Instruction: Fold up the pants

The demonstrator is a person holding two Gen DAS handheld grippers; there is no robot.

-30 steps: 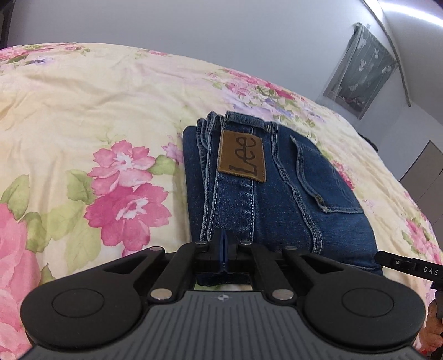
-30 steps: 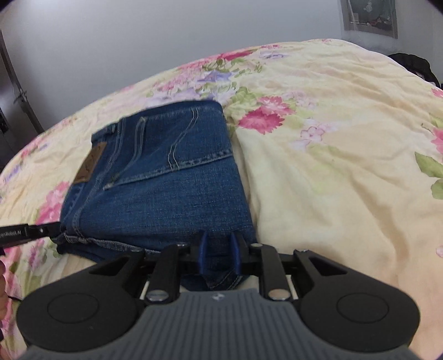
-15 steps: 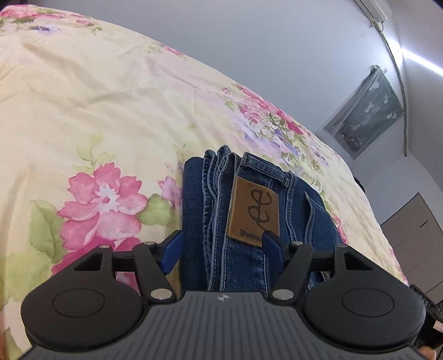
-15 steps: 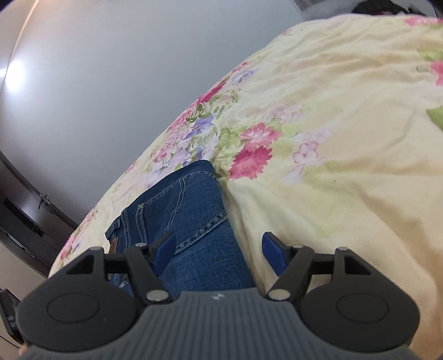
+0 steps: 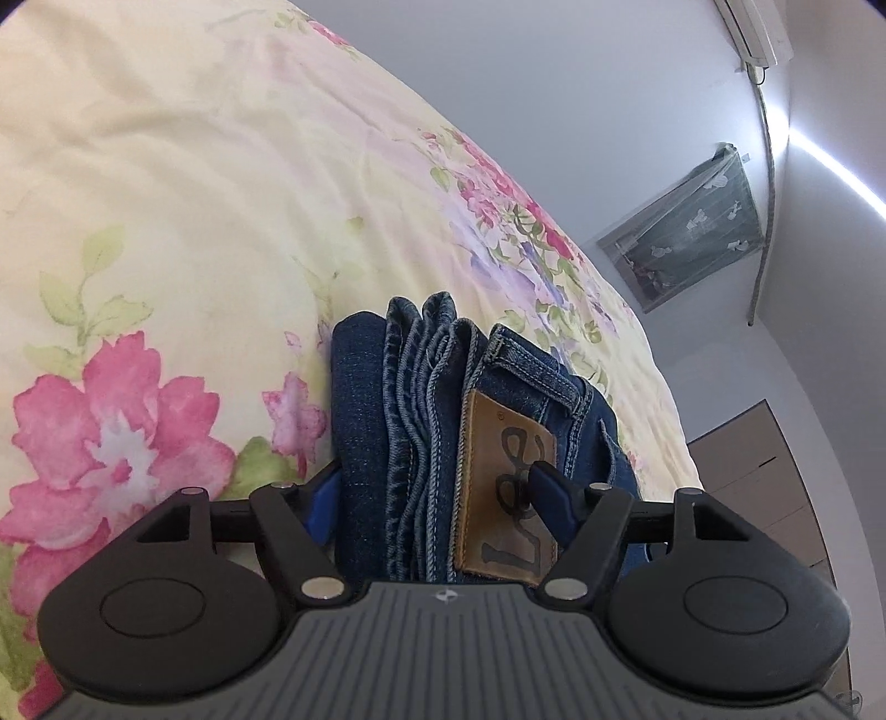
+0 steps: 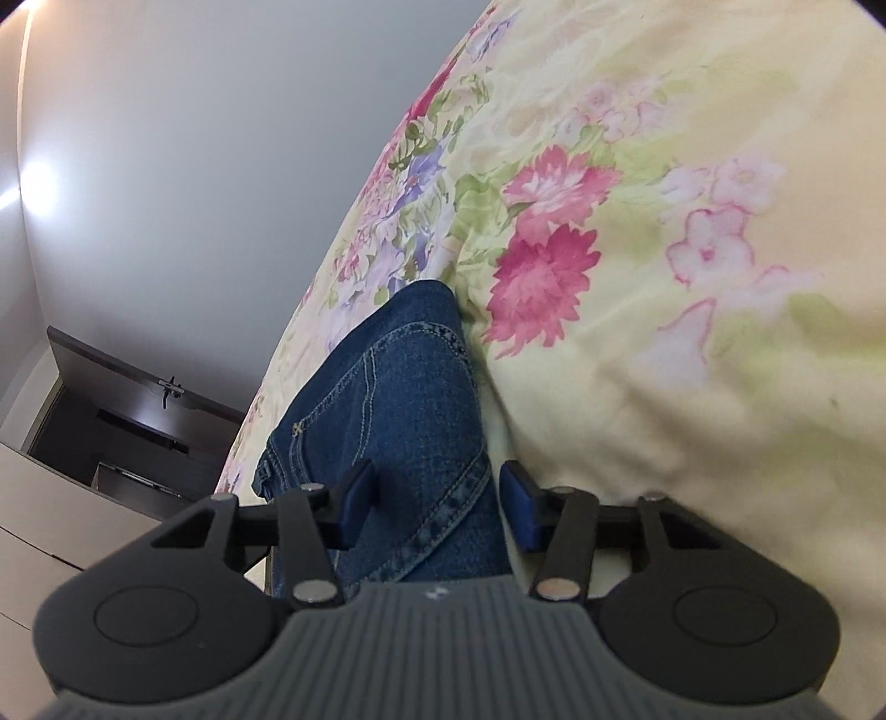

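both tools [image 5: 437,498] [image 6: 437,509] tilted downward, jaws apart astride the folded jeans [image 5: 421,443], right just narrowing

A pale grey wall [image 5: 581,111] is seen behind the bed with its floral cover [image 5: 166,194]. A curtained window [image 5: 692,227], an air conditioner [image 5: 753,27] and dark shelving [image 6: 127,410] are visible.

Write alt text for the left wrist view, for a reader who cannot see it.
A stack of folded blue jeans, brown leather Lee patch facing up, sits between the spread fingers of the left claw, whose jaws have just been opening. The jeans lie on a cream floral bedspread, with a grey wall behind.
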